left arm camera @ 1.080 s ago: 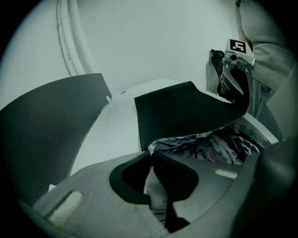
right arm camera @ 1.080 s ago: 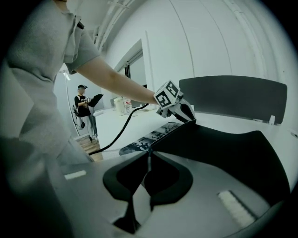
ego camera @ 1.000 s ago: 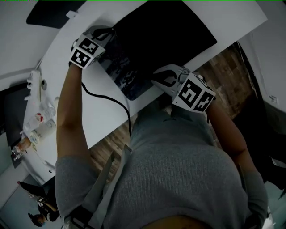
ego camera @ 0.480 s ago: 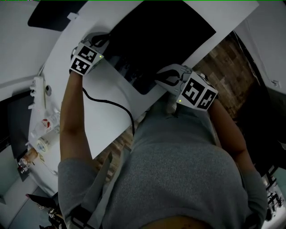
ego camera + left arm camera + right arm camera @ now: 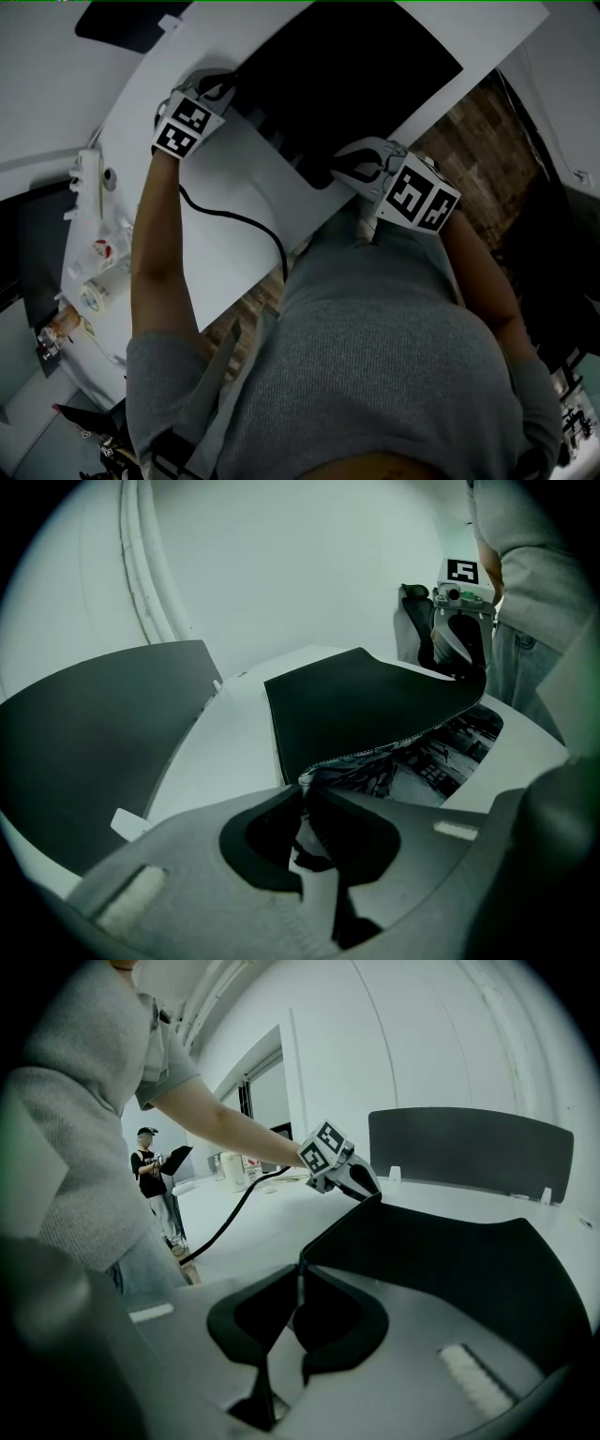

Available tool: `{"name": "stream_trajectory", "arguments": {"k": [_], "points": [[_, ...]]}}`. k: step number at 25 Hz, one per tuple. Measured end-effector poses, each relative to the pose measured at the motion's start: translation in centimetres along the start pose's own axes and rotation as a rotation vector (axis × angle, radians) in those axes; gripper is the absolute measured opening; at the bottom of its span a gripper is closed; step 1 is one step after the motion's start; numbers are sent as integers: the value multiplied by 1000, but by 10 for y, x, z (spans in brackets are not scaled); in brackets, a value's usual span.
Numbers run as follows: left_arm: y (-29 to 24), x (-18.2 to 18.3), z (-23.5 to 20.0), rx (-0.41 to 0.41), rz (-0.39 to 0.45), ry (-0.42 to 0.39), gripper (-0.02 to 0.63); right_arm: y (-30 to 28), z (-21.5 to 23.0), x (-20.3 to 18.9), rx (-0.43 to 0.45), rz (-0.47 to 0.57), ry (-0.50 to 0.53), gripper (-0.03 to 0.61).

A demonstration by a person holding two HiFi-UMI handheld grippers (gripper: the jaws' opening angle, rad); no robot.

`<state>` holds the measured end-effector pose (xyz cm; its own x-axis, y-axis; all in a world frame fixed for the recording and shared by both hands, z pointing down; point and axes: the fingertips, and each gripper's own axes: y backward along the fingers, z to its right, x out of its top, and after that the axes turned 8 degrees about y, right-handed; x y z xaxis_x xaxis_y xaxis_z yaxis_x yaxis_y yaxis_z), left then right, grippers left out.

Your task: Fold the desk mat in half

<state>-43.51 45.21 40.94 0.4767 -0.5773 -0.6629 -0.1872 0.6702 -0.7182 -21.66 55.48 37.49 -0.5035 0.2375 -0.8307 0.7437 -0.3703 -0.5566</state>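
The desk mat (image 5: pixel 347 75) lies on the white desk (image 5: pixel 225 253), its near edge lifted and carried over so the black underside faces up. A thin strip of its printed face (image 5: pixel 274 133) still shows beneath the raised edge. My left gripper (image 5: pixel 225 86) is shut on the mat's left corner, which sits pinched between the jaws in the left gripper view (image 5: pixel 305 794). My right gripper (image 5: pixel 336 173) is shut on the right corner, the thin edge clamped between its jaws (image 5: pixel 298 1283). The mat (image 5: pixel 469 1260) sags between both grippers.
A black divider panel (image 5: pixel 122 19) stands at the desk's far side. A black cable (image 5: pixel 234 220) trails across the desk from my left gripper. Bottles and clutter (image 5: pixel 94 272) sit at the left. Wooden floor (image 5: pixel 469 131) shows past the desk's edge. A person (image 5: pixel 155 1180) stands far off.
Both grippers have carried the lifted mat edge farther across the desk, away from my body. Much less of the printed face shows than before.
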Motion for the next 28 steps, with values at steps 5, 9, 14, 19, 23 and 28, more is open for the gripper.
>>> {"name": "stream_trajectory", "arguments": {"k": [5, 9, 14, 19, 23, 28], "points": [[4, -7, -1, 3, 4, -6, 35, -7, -4, 5, -4, 0, 8, 31], [7, -10, -2, 2, 5, -12, 37, -11, -9, 2, -13, -15, -6, 31], [11, -16, -5, 8, 5, -6, 40, -16, -11, 6, -17, -17, 0, 31], [13, -24, -5, 13, -7, -5, 44, -20, -13, 4, -28, -37, 1, 31], [16, -31, -5, 23, -15, -6, 51, -25, -18, 1, -29, -53, 2, 31], [22, -37, -6, 47, -19, -5, 44, -29, -18, 3, -39, -49, 6, 31]]}}
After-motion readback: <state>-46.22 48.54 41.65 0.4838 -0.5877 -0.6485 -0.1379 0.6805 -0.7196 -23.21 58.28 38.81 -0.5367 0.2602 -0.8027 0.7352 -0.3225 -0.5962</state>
